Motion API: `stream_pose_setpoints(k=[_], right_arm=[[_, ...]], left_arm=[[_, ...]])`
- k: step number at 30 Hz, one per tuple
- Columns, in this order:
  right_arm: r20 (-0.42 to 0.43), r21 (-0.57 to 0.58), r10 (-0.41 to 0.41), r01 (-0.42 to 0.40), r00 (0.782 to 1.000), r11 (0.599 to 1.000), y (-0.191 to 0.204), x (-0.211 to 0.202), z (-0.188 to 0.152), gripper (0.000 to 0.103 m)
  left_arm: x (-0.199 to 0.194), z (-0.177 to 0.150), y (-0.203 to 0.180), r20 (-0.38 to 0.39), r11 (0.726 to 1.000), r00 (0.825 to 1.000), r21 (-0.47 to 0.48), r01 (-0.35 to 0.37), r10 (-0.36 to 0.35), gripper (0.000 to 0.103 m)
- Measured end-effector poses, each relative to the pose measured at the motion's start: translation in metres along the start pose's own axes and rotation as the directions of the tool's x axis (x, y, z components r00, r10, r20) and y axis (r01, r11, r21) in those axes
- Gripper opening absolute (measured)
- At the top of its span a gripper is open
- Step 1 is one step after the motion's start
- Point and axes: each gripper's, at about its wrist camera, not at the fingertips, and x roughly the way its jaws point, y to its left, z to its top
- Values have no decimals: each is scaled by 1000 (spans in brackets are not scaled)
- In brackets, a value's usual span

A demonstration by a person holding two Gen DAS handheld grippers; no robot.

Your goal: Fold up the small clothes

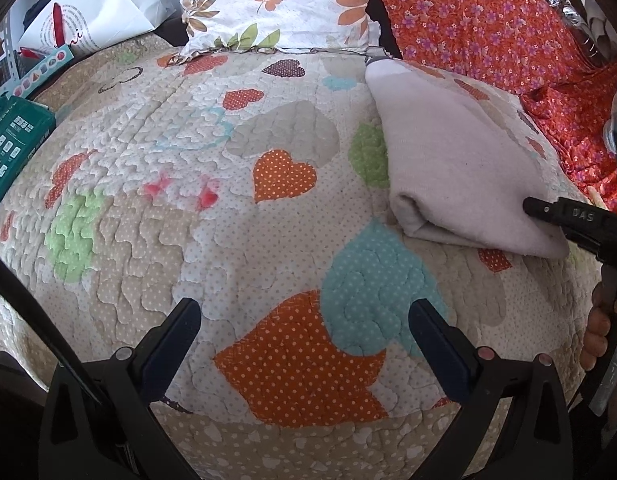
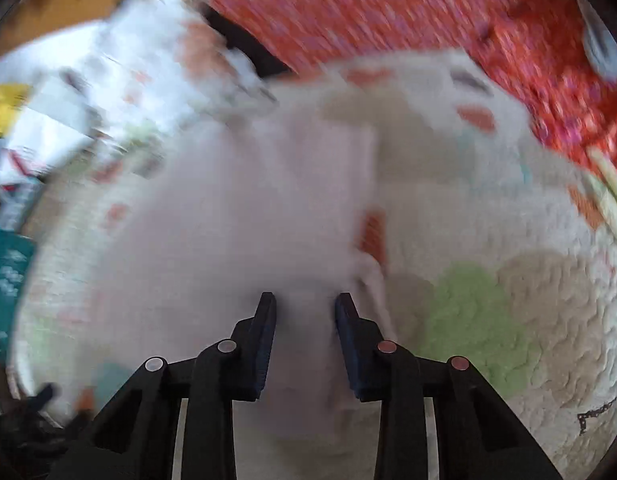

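Our left hand-held gripper (image 1: 304, 330) hangs wide open, empty, above the quilt (image 1: 268, 240). Our right hand-held gripper (image 2: 305, 308), half open, straddles the folded cloth (image 1: 460, 168) lying on the quilt; dragging could undo the fold.

The left wrist camera looks forward and down over the quilt (image 1: 156, 240) from some height, toward the pillow (image 1: 268, 0) at the far end. The right wrist camera sits much nearer, close above the cloth (image 2: 228, 240), and is blurred. Both views share the quilt, cloth (image 1: 460, 176) and red fabric (image 1: 488, 20).
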Motion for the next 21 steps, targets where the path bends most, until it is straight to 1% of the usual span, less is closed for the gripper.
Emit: stream_pose_setpoints(k=[1,3,5,7,11,13,15,21], right_arm=[[15,40,10,-10,1000,999,-7,-5,-3,42],[44,53,-12,10,999,999,-7,-16,-6,44],[88,15,-57,56,995,998,0,-29,-11,44],[112,-14,-87,89,990,996,7,-38,-17,44],[102,-33,-84,88,991,996,15,-54,-32,45],[92,-41,-82,86,992,995,18,-58,-42,50],[77,-55,-88,92,993,994,22,-61,-56,57],[52,-137,-138,144,989,980,34,-57,-88,58]], left_arm=[[0,0,1,-1,1000,1000,-3,1,-1,103],[2,0,1,-5,1000,1000,-8,4,-4,103],[4,1,0,-16,1000,1000,-13,9,-9,103],[4,2,-2,-16,1000,1000,-13,15,-15,103],[0,3,-6,10,1000,1000,7,7,-7,103],[-3,2,-7,24,1000,1000,14,5,-6,103],[-6,2,-7,40,1000,999,18,4,-5,103],[-15,1,-7,77,1000,997,26,4,-6,103]])
